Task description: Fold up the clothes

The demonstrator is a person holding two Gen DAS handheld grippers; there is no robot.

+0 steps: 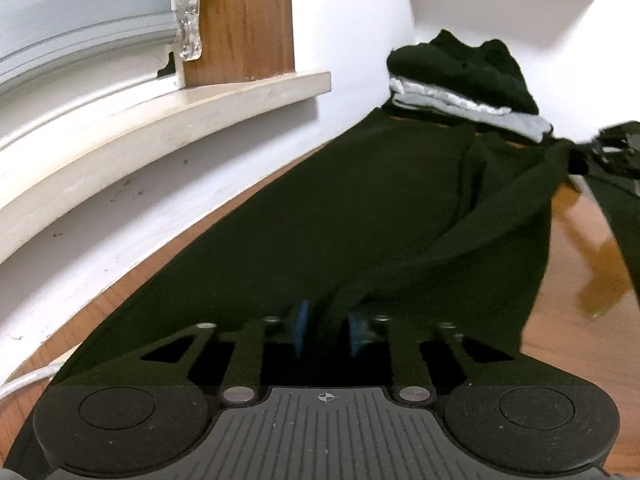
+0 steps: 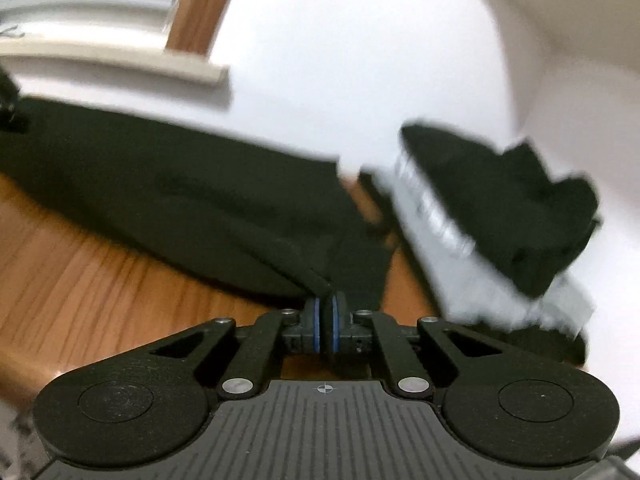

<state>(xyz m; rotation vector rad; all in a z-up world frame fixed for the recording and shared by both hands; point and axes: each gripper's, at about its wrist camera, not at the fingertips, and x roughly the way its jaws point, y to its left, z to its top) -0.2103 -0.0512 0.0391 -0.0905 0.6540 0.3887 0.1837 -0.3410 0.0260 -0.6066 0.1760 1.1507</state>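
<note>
While clamped narrow on one end of the dark garment (image 1: 360, 208), left tongs (image 1: 326, 334) with blue pads (image 1: 301, 326) pinching a raised ridge of cloth. Right tongs (image 2: 325, 322) pressed nearly together on a bunched corner at the opposite end, lifted a bit off the tabletop (image 2: 80, 280). Garment stretched long on the wood, along the wall below the window sill (image 1: 168, 108), far end just beside the pile of folded clothes (image 1: 460, 80) (dark piece on top, white + grey under).

Risks, as judgement only:
- Thin grip, esp. right side: only a small pinch of cloth between pads. Hard pull w/ other end fixed, so possible slip-out, corner dropped, fold crooked.
- Maybe only top layer caught, cannot tell from here. Then lower layer left behind, wrinkle inside the fold.
- Pile v. close to right tongs. Wide swing of the lifted corner, or cloth dragging, so pile pushed or toppled against the wall.
- Right view blurred, so exact edge position unsure; ends perhaps not aligned when brought together.
- Smooth glossy wood, so whole garment sliding instead of folding if left end released too early.
- Bead chain (image 1: 188, 12) at the window: near, but no trouble expected.
</note>
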